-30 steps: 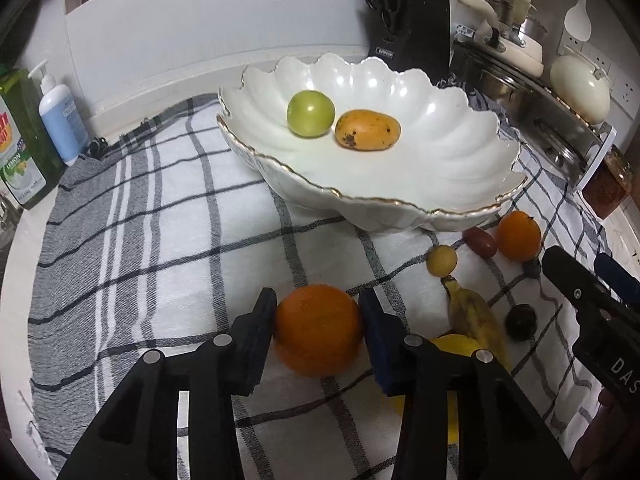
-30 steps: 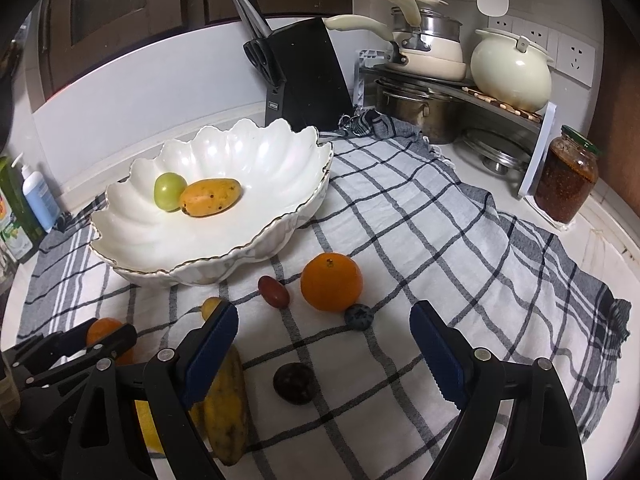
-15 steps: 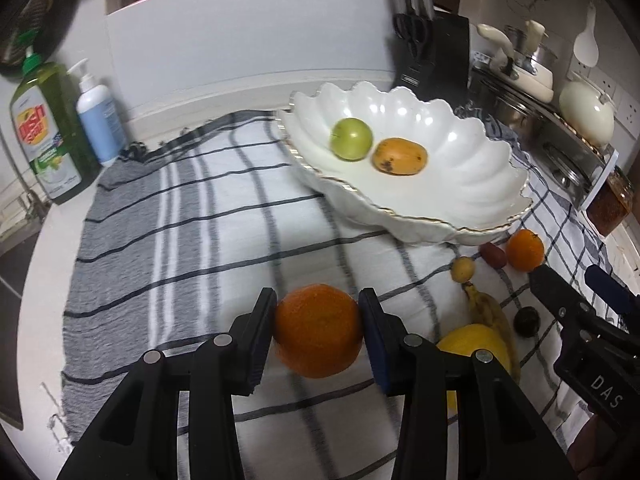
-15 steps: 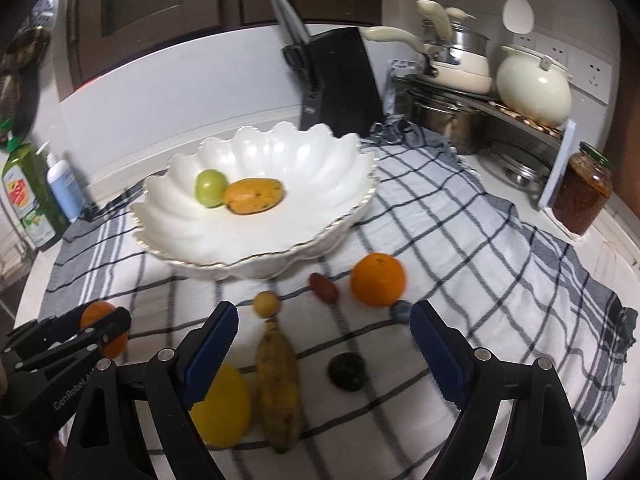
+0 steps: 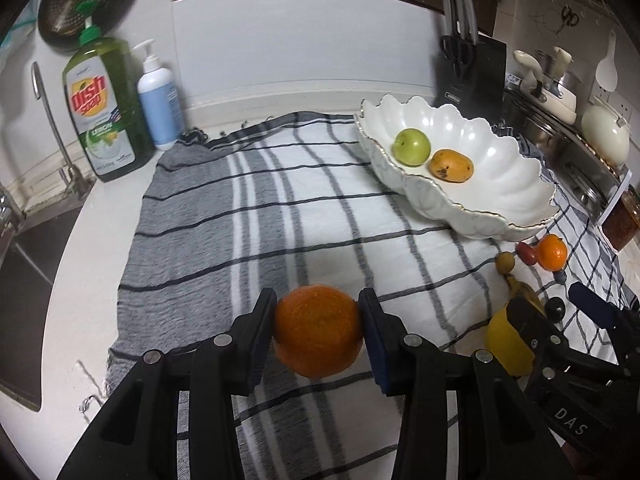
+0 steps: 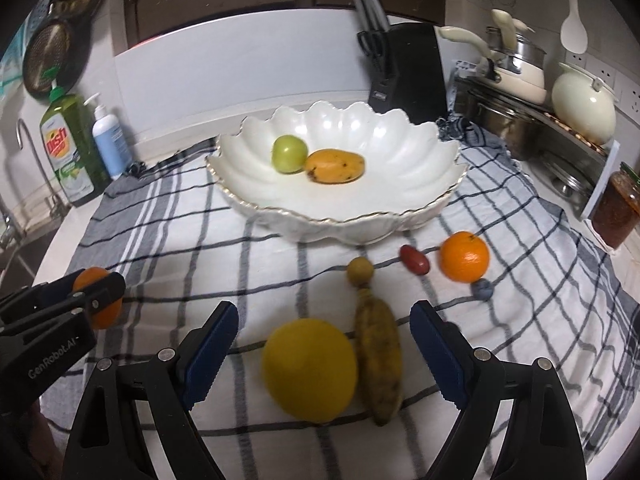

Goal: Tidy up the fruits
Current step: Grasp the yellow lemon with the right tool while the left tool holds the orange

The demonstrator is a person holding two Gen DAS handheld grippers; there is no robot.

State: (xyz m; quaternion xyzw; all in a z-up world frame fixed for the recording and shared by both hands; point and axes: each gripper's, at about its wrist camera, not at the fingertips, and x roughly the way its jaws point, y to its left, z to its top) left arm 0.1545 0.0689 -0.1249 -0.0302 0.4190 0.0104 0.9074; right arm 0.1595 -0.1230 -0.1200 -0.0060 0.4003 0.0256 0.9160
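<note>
Right wrist: banana (image 6: 379, 354) lengthwise, stem bowlward (image 6: 440, 208)

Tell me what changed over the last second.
The left gripper, shut on the orange throughout, pulled back from the bowl and lifted. The right gripper stayed open and also backed away. Fruit in the bowl and on the cloth stayed put.
</note>
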